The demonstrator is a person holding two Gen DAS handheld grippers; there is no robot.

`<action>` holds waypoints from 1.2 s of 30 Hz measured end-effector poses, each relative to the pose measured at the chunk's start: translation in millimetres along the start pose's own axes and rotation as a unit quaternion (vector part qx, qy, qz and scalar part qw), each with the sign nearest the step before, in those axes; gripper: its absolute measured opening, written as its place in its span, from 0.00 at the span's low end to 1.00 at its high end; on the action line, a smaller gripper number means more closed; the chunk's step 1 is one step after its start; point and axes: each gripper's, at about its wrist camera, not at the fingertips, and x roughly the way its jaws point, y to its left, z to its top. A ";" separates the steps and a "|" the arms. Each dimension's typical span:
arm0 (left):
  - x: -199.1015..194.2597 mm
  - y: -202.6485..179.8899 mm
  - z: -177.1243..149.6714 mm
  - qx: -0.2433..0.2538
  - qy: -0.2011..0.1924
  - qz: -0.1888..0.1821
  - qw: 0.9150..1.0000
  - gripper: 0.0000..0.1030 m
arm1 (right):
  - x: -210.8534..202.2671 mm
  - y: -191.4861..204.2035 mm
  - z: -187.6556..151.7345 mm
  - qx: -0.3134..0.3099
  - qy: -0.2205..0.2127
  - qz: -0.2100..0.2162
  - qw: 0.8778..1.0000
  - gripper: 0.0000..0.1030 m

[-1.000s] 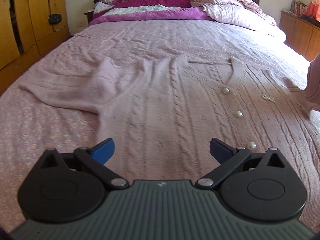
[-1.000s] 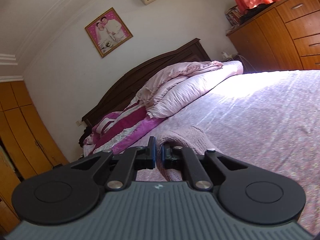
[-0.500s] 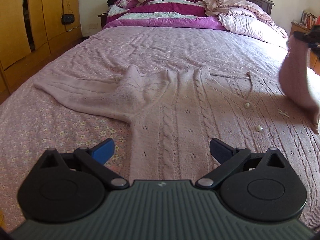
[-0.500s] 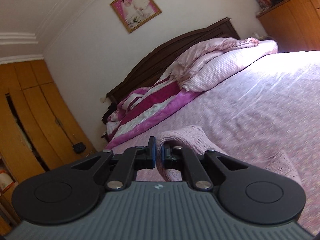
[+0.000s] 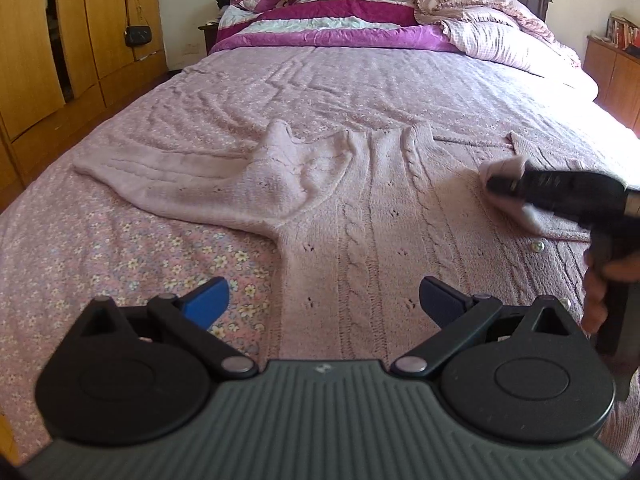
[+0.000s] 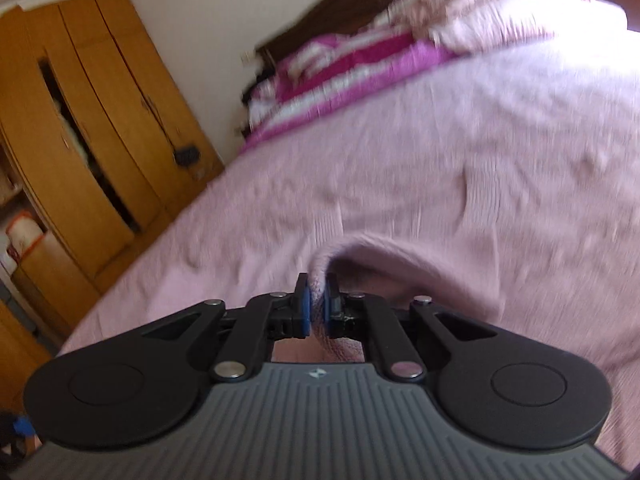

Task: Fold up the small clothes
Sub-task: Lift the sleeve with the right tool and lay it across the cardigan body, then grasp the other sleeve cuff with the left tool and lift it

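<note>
Left wrist view: the left gripper [image 5: 322,300] hangs wide and empty over the cardigan [image 5: 360,216], which lies flat on the bed [image 5: 120,240], its length running straight ahead; the right gripper [image 5: 494,184] crosses ahead-right, nearer the buttons. Right wrist view: the right gripper [image 6: 315,306] pinches a sleeve [image 6: 360,256] fold, which drapes ahead and right.

Pink cable-knit cardigan [image 5: 372,216] flat on bed (pearl-buttoned).
</note>
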 end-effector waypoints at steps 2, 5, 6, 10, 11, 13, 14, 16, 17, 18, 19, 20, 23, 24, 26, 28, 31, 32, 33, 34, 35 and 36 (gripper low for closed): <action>3.2 -3.1 1.7 0.003 0.001 -0.004 1.000 1.00 | 7.4 -2.5 -9.7 0.009 0.019 -0.003 1.000 0.21; 5.9 -9.3 5.1 0.011 -0.004 -0.010 1.000 1.00 | 1.5 -15.3 -17.9 0.042 0.018 0.021 0.999 0.49; 6.6 -11.8 6.5 0.014 -0.005 -0.013 1.000 1.00 | -3.6 -19.6 -18.3 0.051 0.018 0.031 0.998 0.57; 10.4 -26.4 16.0 0.035 -0.015 -0.023 0.999 1.00 | -27.9 -27.3 -13.4 0.046 0.019 0.032 0.998 0.59; 11.5 -31.5 19.0 0.043 -0.019 -0.025 0.999 1.00 | -35.5 -31.0 -10.7 0.040 0.018 0.027 0.999 0.59; 13.6 -42.4 25.5 0.060 -0.026 -0.028 0.997 1.00 | -52.4 -36.6 -8.5 0.022 0.016 0.008 1.000 0.61; 14.8 -47.9 28.3 0.069 -0.031 -0.031 0.997 1.00 | -59.6 -39.7 -7.9 0.008 0.014 -0.009 1.000 0.61; 17.3 -60.0 33.4 0.087 -0.041 -0.037 0.995 1.00 | -71.8 -46.4 -5.7 -0.030 0.005 -0.049 0.998 0.62; 18.7 -66.4 35.9 0.095 -0.046 -0.040 0.994 1.00 | -78.3 -50.0 -6.7 -0.049 0.000 -0.070 0.996 0.62; 20.7 -73.1 38.1 0.103 -0.051 -0.043 0.992 1.00 | -83.1 -54.3 -6.9 -0.063 -0.003 -0.087 0.994 0.62; 23.2 -79.9 39.9 0.111 -0.055 -0.047 0.991 1.00 | -87.0 -58.9 -7.1 -0.075 -0.006 -0.103 0.992 0.62; 26.1 -87.3 42.3 0.119 -0.058 -0.050 0.990 1.00 | -90.3 -64.3 -7.0 -0.085 -0.009 -0.117 0.989 0.62; 37.6 -108.3 46.7 0.142 -0.066 -0.058 0.986 1.00 | -94.9 -82.7 -7.6 -0.102 -0.016 -0.148 0.984 0.63; 42.0 -114.8 47.8 0.150 -0.070 -0.060 0.984 1.00 | -95.0 -87.4 -8.1 -0.107 -0.017 -0.157 0.982 0.63; 50.6 -127.9 49.6 0.170 -0.076 -0.060 0.981 1.00 | -92.4 -94.8 -8.2 -0.118 -0.021 -0.169 0.978 0.63; 58.4 -139.1 51.1 0.191 -0.084 -0.060 0.976 1.00 | -89.6 -99.0 -9.7 -0.122 -0.023 -0.177 0.976 0.63; 70.9 -154.3 51.5 0.222 -0.093 -0.060 0.969 0.97 | -85.4 -104.1 -12.8 -0.122 -0.027 -0.174 0.977 0.67; 75.4 -159.1 51.4 0.232 -0.094 -0.059 0.966 0.96 | -84.9 -105.6 -13.7 -0.123 -0.028 -0.172 0.977 0.68; 79.9 -163.2 50.4 0.241 -0.094 -0.060 0.964 0.95 | -82.7 -106.3 -14.7 -0.124 -0.029 -0.171 0.977 0.70; 84.3 -167.2 49.1 0.253 -0.095 -0.061 0.961 0.92 | -81.7 -108.0 -15.6 -0.125 -0.029 -0.170 0.977 0.71; 88.4 -171.7 47.6 0.265 -0.094 -0.059 0.958 0.88 | -81.1 -109.5 -16.8 -0.124 -0.029 -0.168 0.978 0.72; 91.3 -176.9 45.5 0.279 -0.093 -0.055 0.954 0.86 | -80.5 -110.9 -17.1 -0.121 -0.030 -0.166 0.978 0.73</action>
